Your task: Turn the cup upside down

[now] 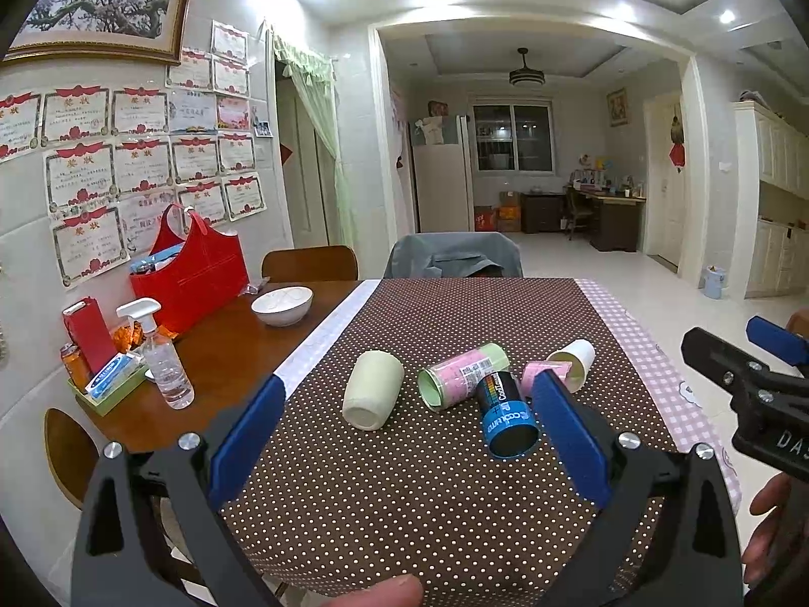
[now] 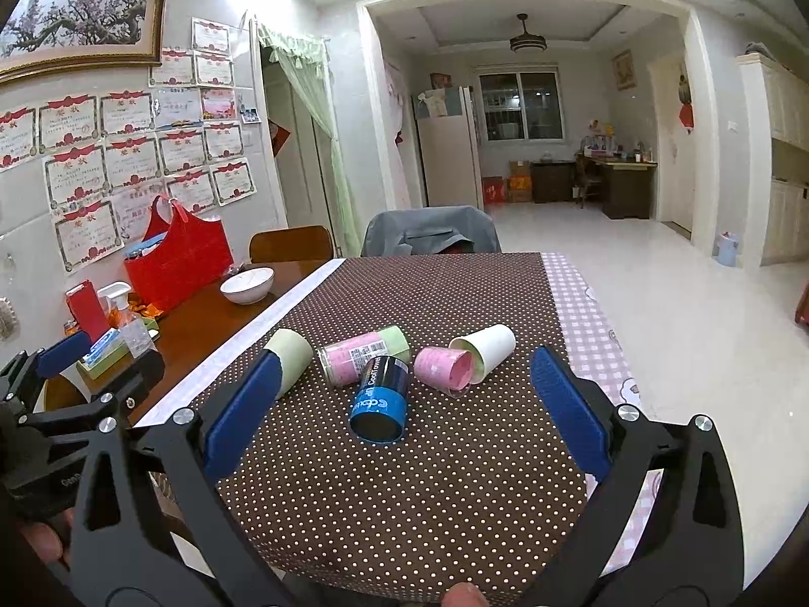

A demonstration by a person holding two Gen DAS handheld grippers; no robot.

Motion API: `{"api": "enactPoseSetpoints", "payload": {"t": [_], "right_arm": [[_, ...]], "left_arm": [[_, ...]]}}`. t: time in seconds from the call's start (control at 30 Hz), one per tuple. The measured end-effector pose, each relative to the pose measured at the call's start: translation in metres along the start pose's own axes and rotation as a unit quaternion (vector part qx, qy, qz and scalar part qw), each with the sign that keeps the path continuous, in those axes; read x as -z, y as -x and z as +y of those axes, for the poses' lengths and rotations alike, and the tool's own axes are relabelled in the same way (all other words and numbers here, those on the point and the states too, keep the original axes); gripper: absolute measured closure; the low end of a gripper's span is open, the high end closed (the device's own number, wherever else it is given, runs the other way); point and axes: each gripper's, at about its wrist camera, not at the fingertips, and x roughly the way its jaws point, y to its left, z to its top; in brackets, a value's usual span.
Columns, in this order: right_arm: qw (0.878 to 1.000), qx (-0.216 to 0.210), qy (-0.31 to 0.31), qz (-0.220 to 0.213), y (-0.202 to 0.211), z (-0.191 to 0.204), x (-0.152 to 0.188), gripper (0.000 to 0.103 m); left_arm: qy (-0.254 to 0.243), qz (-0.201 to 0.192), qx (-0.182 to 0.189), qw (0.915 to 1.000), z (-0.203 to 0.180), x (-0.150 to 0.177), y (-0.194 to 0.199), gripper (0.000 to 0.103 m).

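Several cups lie on their sides on the brown dotted tablecloth (image 1: 404, 495): a pale green cup (image 1: 373, 389) (image 2: 290, 360), a pink-and-green cup (image 1: 462, 375) (image 2: 365, 354), a black-and-blue cup (image 1: 507, 415) (image 2: 381, 399), a pink cup (image 2: 445, 370) (image 1: 540, 373) and a white cup (image 1: 574, 363) (image 2: 486, 349). My left gripper (image 1: 407, 430) is open and empty, just short of the cups. My right gripper (image 2: 407, 407) is open and empty, with the black-and-blue cup ahead between its fingers.
On the bare wooden table to the left stand a white bowl (image 1: 282, 305), a red bag (image 1: 194, 273), a spray bottle (image 1: 164, 359) and a tray of small items (image 1: 108, 384). Two chairs (image 1: 452, 255) stand at the far edge. The right table edge drops to the floor.
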Motion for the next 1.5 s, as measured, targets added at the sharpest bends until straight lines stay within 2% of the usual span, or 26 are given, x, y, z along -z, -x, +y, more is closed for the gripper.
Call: {"api": "enactPoseSetpoints", "payload": {"t": [0.4, 0.9, 1.1, 1.27, 1.4, 1.5], "right_arm": [[1.000, 0.016, 0.018, 0.016, -0.021, 0.002, -0.005, 0.006], [0.997, 0.028, 0.027, 0.070, -0.082, -0.006, -0.007, 0.006], [0.995, 0.031, 0.024, 0.095, -0.109, -0.020, -0.008, 0.006], [0.991, 0.050, 0.016, 0.121, -0.135, -0.042, -0.011, 0.006], [0.988, 0.066, -0.003, 0.140, -0.156, -0.070, -0.010, 0.006], [0.985, 0.075, -0.009, 0.154, -0.169, -0.084, -0.008, 0.006]], "left_arm": [[-0.003, 0.007, 0.008, 0.9999, 0.003, -0.006, -0.020, 0.006], [-0.028, 0.046, 0.016, 0.9984, -0.006, -0.012, -0.081, 0.006], [-0.042, 0.065, 0.020, 0.9968, -0.016, -0.020, -0.113, 0.006], [-0.060, 0.087, 0.039, 0.9936, -0.035, -0.029, -0.148, 0.006], [-0.084, 0.104, 0.057, 0.9894, -0.058, -0.033, -0.176, 0.006], [-0.103, 0.127, 0.081, 0.9833, -0.078, -0.035, -0.204, 0.006]]}}
